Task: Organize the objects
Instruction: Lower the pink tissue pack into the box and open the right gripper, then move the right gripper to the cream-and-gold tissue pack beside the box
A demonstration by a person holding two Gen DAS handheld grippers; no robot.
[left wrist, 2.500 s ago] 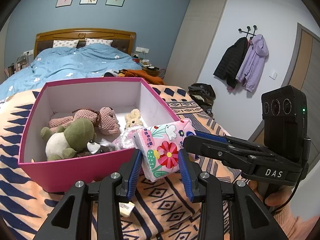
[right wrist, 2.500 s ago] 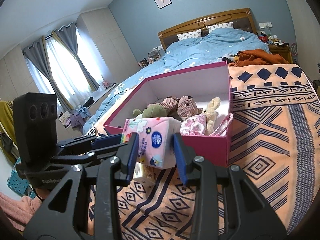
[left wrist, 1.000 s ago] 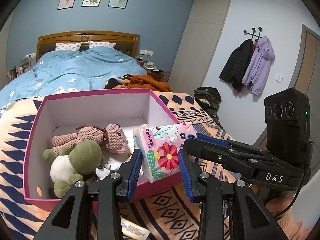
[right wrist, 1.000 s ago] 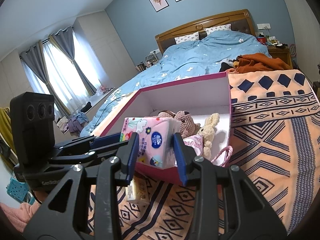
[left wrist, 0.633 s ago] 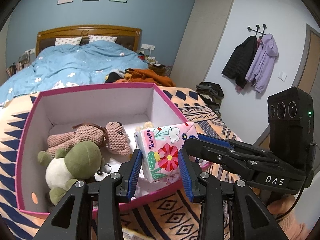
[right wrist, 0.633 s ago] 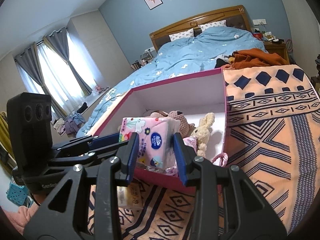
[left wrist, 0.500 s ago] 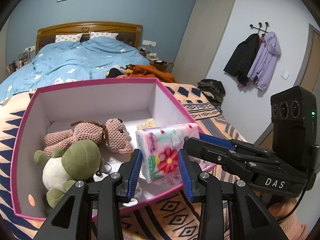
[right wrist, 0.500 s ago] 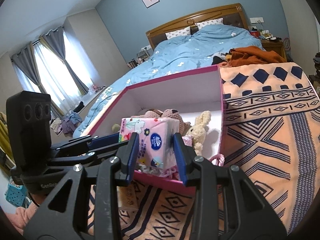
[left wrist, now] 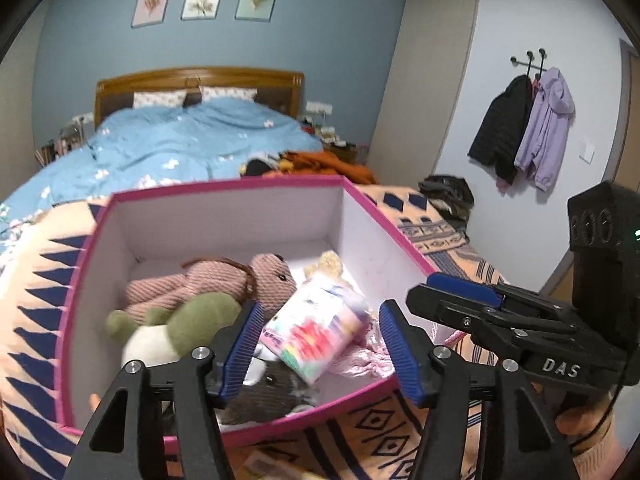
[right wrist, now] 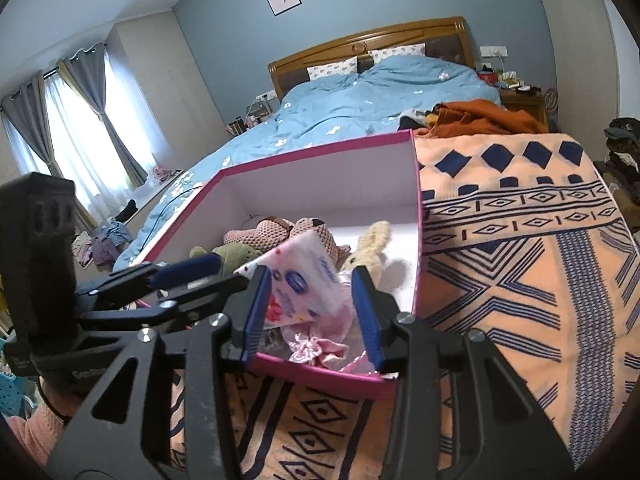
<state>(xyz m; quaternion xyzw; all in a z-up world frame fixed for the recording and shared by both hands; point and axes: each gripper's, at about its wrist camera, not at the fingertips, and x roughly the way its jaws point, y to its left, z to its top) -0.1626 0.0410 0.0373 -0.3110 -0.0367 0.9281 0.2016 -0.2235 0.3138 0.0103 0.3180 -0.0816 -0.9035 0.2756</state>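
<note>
Pink tissue pack point(left wrist: 320, 330) tilted, blurred, probably loose inside box point(left wrist: 372, 236); both grippers just opened.

Your left wrist camera looks forward and down along its tongs point(left wrist: 320, 340) into the pink box point(left wrist: 360, 216), close up, facing the headboard point(left wrist: 198, 78). Your right wrist camera sits beside it, aimed over the box's point(right wrist: 320, 148) near corner toward the same bed. Both views share the box, bed and each other's tongs.
</note>
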